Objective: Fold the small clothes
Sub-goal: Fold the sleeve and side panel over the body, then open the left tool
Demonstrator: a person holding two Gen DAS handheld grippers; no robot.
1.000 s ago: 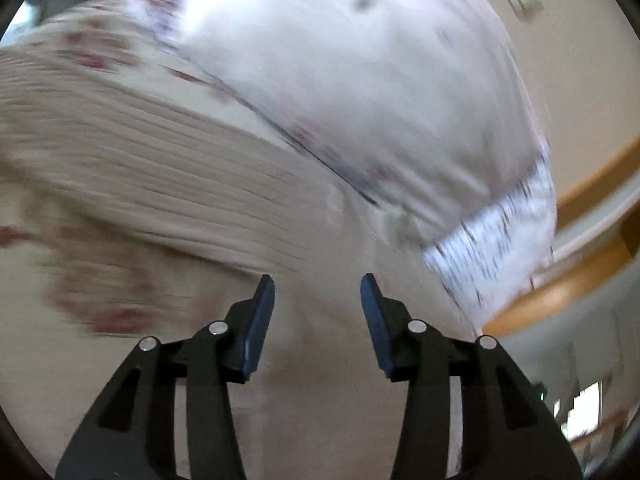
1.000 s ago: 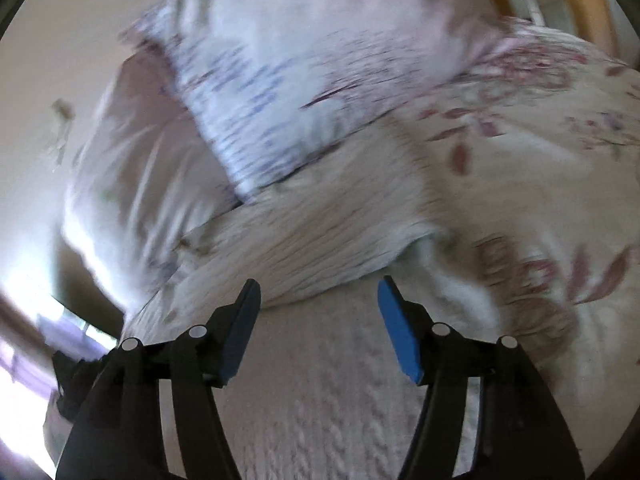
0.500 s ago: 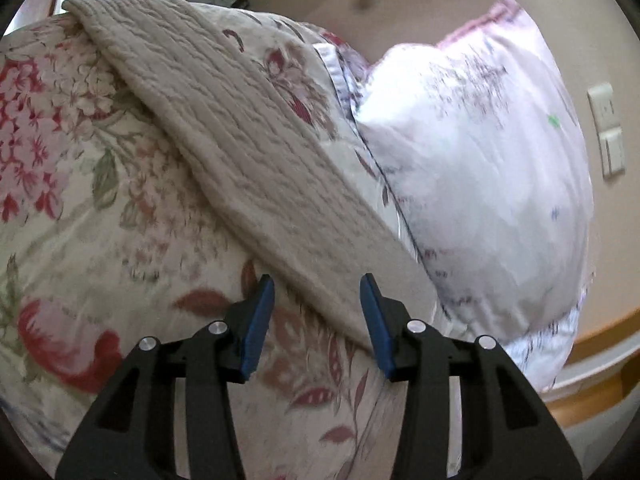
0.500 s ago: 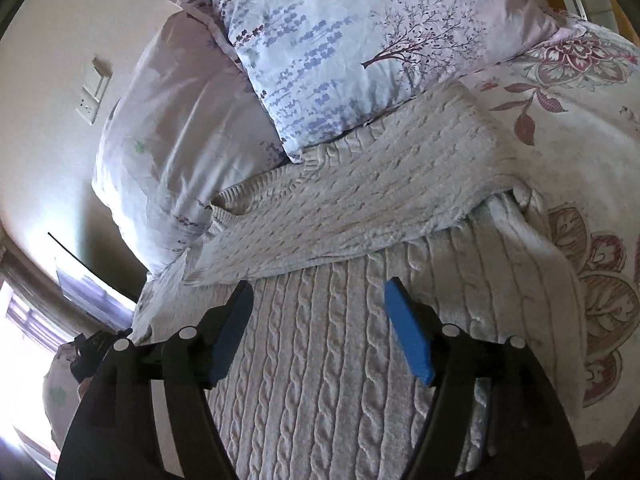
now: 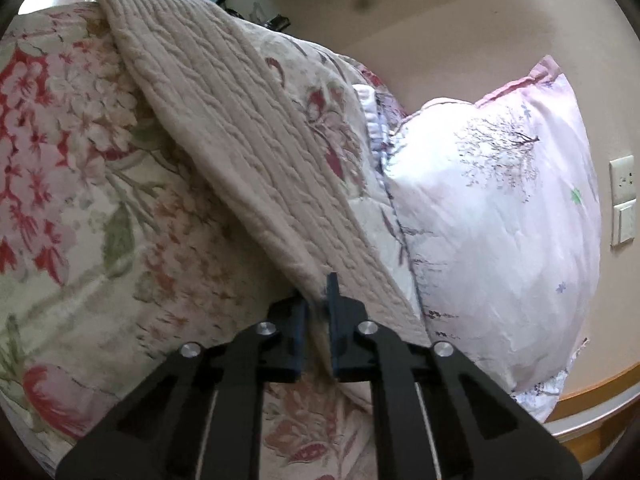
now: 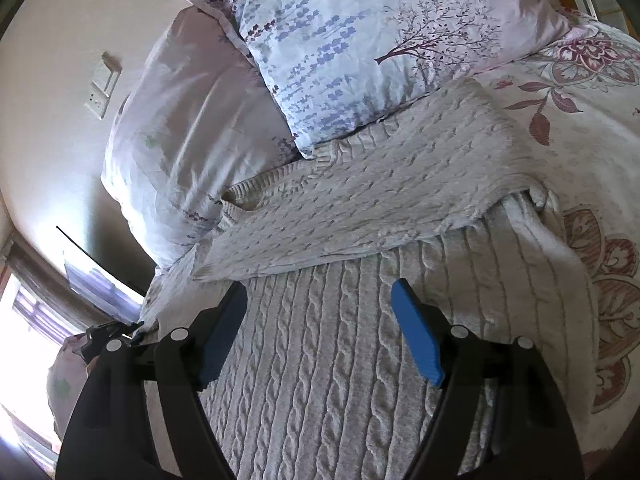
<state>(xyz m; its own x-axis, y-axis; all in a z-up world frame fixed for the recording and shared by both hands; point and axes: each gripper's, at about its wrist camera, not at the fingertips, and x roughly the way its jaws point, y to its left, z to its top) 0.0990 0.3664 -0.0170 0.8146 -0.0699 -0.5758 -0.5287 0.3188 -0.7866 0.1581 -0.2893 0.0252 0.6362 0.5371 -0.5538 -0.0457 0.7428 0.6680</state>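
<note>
- Clearly, no brand, label or writing can be read.
- An edge of the cable-knit sweater (image 5: 248, 148) is pinched by the left gripper (image 5: 318, 300), just closed.
- The right gripper (image 6: 320, 316) is held wide, just opening, nothing between, with the pillow (image 6: 360, 32) at twelve o'clock.

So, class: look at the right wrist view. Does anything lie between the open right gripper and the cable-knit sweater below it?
Nothing visible does. The right gripper hangs open directly over the cable-knit sweater, with only bare knit between its fingers. The pillows lie beyond the folded part.

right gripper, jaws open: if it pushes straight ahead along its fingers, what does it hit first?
Probably the cable-knit sweater lying just beyond the right gripper, near its folded-over sleeve; the pillows sit further back. Depth is unclear.
</note>
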